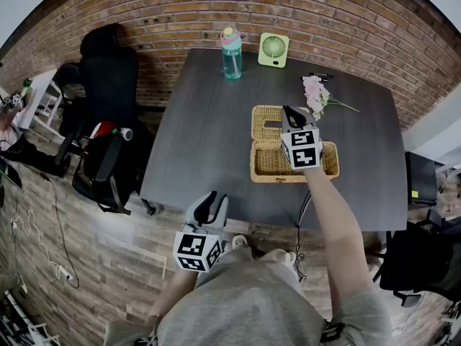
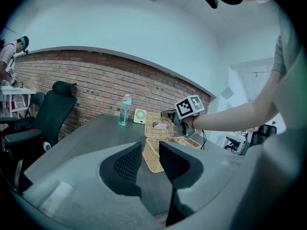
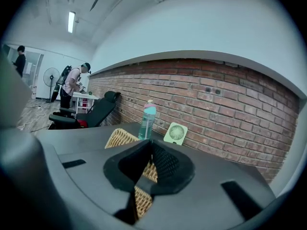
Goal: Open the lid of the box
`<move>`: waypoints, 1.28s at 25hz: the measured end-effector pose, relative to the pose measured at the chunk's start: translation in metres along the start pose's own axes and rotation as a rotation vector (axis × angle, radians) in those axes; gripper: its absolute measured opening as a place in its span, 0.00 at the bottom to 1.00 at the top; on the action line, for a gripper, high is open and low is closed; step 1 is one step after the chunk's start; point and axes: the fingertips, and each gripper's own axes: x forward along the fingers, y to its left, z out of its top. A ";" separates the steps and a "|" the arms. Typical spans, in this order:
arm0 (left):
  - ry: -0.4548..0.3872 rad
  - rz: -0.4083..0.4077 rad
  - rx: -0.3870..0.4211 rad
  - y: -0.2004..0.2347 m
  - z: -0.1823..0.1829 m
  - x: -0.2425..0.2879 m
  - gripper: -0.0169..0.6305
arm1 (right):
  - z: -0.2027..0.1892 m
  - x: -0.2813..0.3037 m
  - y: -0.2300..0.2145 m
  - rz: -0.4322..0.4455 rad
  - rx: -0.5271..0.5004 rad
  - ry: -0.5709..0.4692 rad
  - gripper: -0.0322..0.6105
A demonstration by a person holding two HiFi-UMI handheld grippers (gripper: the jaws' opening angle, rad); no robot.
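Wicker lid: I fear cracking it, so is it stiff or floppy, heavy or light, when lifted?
The wicker lid stands flat with the right tongs pinching one edge, so probably stiff. Its woven build suggests light.

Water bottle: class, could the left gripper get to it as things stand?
Probably yes, with a long stretch: the left gripper hangs open off the table's near edge, the water bottle stands at the far edge, and nothing lies between; the wicker box sits aside.
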 end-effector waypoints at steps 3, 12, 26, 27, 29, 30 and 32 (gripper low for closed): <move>0.001 0.001 -0.004 0.001 -0.001 0.001 0.20 | -0.004 0.007 -0.001 -0.003 0.007 0.019 0.09; 0.010 0.008 -0.018 0.008 -0.003 0.006 0.20 | -0.022 0.026 -0.007 -0.011 0.071 0.081 0.09; 0.015 0.008 -0.026 0.013 -0.003 0.010 0.20 | -0.044 0.043 -0.008 -0.028 0.132 0.159 0.09; 0.015 0.010 -0.027 0.014 -0.003 0.009 0.20 | -0.045 0.043 -0.009 -0.030 0.140 0.161 0.09; 0.016 0.014 -0.029 0.015 -0.004 0.008 0.20 | -0.046 0.043 -0.010 -0.035 0.151 0.160 0.09; 0.015 0.016 -0.030 0.015 -0.004 0.008 0.20 | -0.046 0.043 -0.010 -0.037 0.153 0.159 0.09; 0.015 0.020 -0.034 0.015 -0.005 0.007 0.20 | -0.045 0.043 -0.009 -0.031 0.160 0.154 0.09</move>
